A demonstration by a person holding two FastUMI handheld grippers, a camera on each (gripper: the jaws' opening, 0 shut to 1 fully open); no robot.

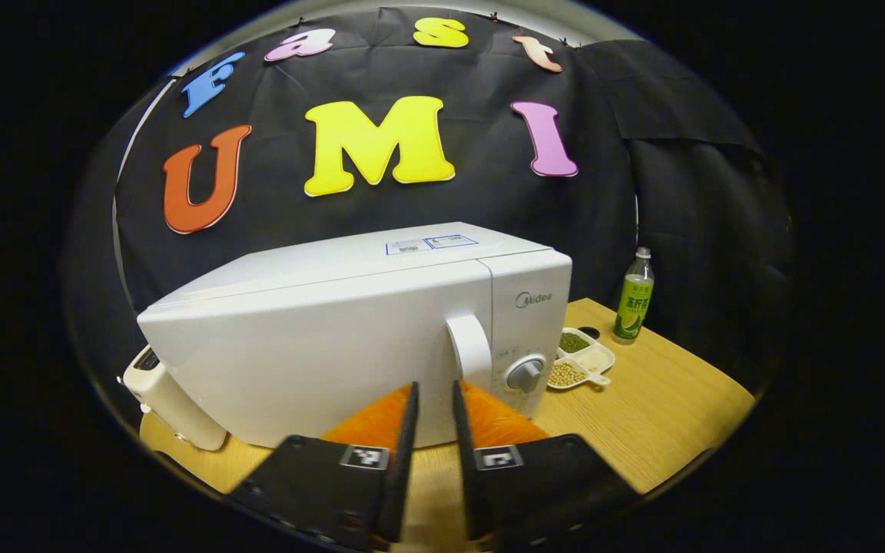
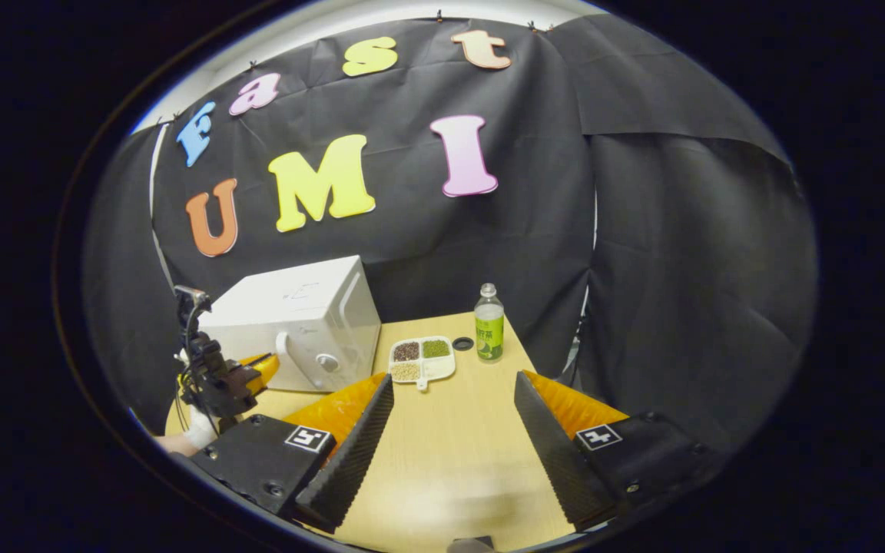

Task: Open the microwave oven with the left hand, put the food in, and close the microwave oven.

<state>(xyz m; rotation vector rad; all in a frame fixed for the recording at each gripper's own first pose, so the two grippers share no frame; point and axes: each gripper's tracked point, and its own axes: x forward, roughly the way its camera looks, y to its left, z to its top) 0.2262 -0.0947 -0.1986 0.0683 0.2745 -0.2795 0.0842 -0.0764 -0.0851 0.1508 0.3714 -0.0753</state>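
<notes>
Wooden tabletop point(image 1: 665, 407) carries the white microwave point(image 1: 350, 338), door closed. In the left gripper view, the left gripper point(image 1: 435, 399) points at the door handle point(image 1: 469, 349) just ahead, fingers close together, gripping nothing. In the right gripper view, the right gripper point(image 2: 454, 399) gapes empty; the food tray point(image 2: 422, 358) lies ahead. Opening comes first: the left gripper must close on the handle.

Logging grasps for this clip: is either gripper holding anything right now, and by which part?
Nothing is held. The left gripper faces the microwave handle with nothing between its fingers; the right gripper is open over the table.
</notes>
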